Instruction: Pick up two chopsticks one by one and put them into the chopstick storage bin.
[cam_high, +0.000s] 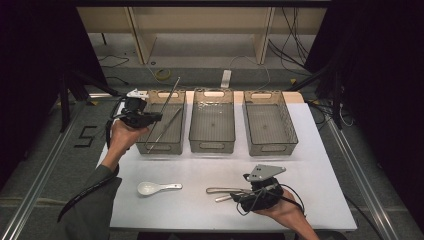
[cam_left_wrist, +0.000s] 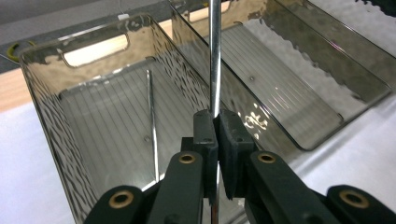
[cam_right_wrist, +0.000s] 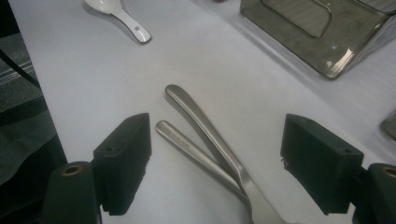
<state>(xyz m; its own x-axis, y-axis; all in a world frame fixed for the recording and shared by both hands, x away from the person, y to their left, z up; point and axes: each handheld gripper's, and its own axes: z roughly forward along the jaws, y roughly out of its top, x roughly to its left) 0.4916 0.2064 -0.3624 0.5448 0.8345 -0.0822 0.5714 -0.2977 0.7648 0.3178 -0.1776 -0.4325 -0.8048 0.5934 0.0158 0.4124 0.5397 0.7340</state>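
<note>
My left tool (cam_left_wrist: 215, 122) pinches a thin steel chopstick (cam_left_wrist: 215, 56) over the left smoked-plastic bin (cam_left_wrist: 44, 116), release next; my right tool (cam_right_wrist: 215, 164) gapes wide around two steel cutlery handles (cam_right_wrist: 201, 135) on the white tabletop (cam_right_wrist: 84, 70).

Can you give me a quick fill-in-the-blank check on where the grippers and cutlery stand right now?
1. The left gripper is shut on a thin metal ____, held over the left bin.
2. The right gripper hangs with jaws ____ over two metal handles lying on the table.
3. The white ____ lies on the table near the left bin.
4. The number of bins standing in a row is ____.

Missing words: rod; open; spoon; three
</note>
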